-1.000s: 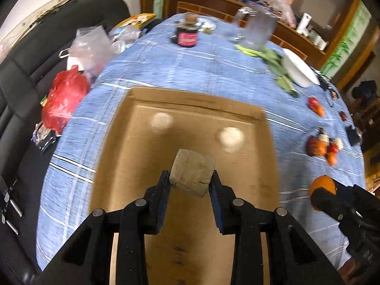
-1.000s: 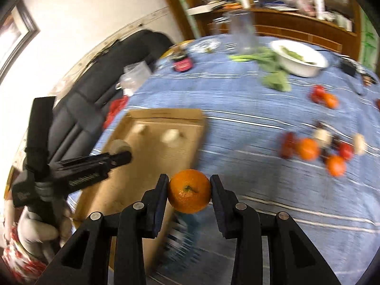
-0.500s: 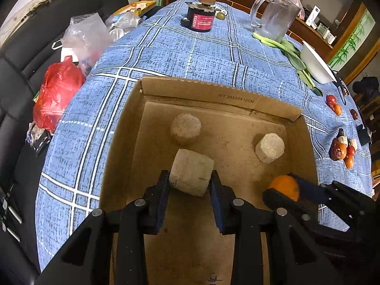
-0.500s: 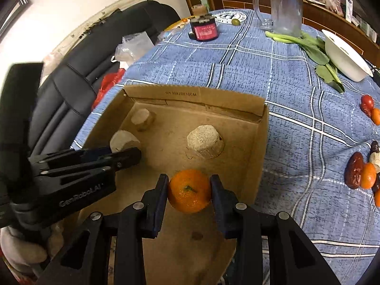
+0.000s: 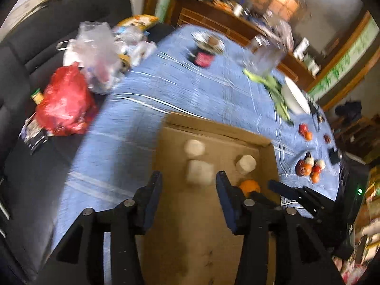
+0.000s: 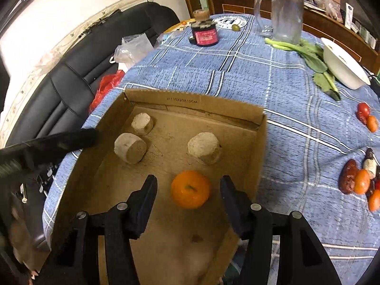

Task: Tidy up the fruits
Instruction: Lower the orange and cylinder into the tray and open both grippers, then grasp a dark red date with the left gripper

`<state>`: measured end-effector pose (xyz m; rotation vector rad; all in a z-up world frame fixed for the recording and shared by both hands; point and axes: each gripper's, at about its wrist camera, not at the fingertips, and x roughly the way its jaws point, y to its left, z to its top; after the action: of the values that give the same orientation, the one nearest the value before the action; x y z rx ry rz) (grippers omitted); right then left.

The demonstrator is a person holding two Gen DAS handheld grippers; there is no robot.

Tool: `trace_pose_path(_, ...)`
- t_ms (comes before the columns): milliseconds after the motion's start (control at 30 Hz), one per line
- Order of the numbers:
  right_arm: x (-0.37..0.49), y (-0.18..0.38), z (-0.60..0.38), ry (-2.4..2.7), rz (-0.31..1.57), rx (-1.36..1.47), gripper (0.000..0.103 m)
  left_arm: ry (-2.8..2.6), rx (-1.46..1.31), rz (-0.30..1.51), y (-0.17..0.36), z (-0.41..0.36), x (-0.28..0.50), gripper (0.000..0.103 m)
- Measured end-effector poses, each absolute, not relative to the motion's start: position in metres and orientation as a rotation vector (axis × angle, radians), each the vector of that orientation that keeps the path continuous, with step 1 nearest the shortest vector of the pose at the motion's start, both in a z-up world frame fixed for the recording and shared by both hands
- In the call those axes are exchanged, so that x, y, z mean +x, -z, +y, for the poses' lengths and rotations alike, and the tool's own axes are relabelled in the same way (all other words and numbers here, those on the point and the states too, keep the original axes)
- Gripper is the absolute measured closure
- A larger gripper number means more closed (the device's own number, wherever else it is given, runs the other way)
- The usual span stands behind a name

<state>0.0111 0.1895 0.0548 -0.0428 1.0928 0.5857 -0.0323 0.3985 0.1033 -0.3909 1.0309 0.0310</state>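
An open cardboard box [image 6: 258, 142] [image 5: 213, 123] lies on the blue checked tablecloth. Inside are three beige cork-like lumps [image 6: 130, 148] [image 6: 142, 123] [image 6: 204, 147] and an orange [image 6: 190, 188] [image 5: 249, 186]. My right gripper [image 6: 188, 185] is open, its jaws either side of the orange without touching it. My left gripper [image 5: 188, 181] is open over the box, with one beige lump [image 5: 199, 172] lying on the box floor beyond its jaws. The left view is blurred. A pile of small red and orange fruits [image 6: 361, 181] [image 5: 308, 167] lies on the cloth to the right.
A glass jug [image 6: 285, 16], a dark jar [image 6: 204, 33], greens [image 6: 313, 57] and a white bowl [image 6: 344, 66] stand at the far side. Two more small fruits [image 6: 367, 117] lie at the right. A black sofa [image 6: 71, 66] with red [image 5: 64, 102] and clear bags is on the left.
Both grippers have opened. The left let go of the beige lump and the right let go of the orange; both now rest on the box floor. The left gripper pulled back.
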Motion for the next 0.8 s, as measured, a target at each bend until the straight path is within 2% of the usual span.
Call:
trace_pose_path(200, -0.014, -0.071, 0.175, -0.604, 1.087, 0.008, 0.043, -0.148, -0.446, 1.081, -0.092, 0.464, -0.103, 0.052)
trace_pose_path(433, -0.036, -0.08, 0.188, -0.658, 1.074, -0.02, 0.043, -0.207, -0.402, 1.171, -0.058, 0.464, -0.148, 0.053)
trace_pose_path(500, -0.04, -0.082, 0.19, -0.665, 1.066, -0.028, 0.043, -0.167, -0.361, 1.16, -0.06, 0.453, -0.154, 0.057)
trace_pose_path(567, -0.043, -0.082, 0.191, -0.669, 1.061, -0.03, 0.043, -0.108, -0.342, 1.151, -0.061, 0.445, -0.158, 0.074)
trace_pose_path(633, -0.046, -0.081, 0.19, -0.67, 1.062, -0.026, 0.043, -0.073, -0.308, 1.152, -0.058, 0.437, -0.16, 0.081)
trace_pose_path(800, -0.051, -0.076, 0.189, -0.667, 1.071, -0.017, 0.043, 0.002, -0.27, 1.16, -0.048, 0.432, -0.157, 0.086)
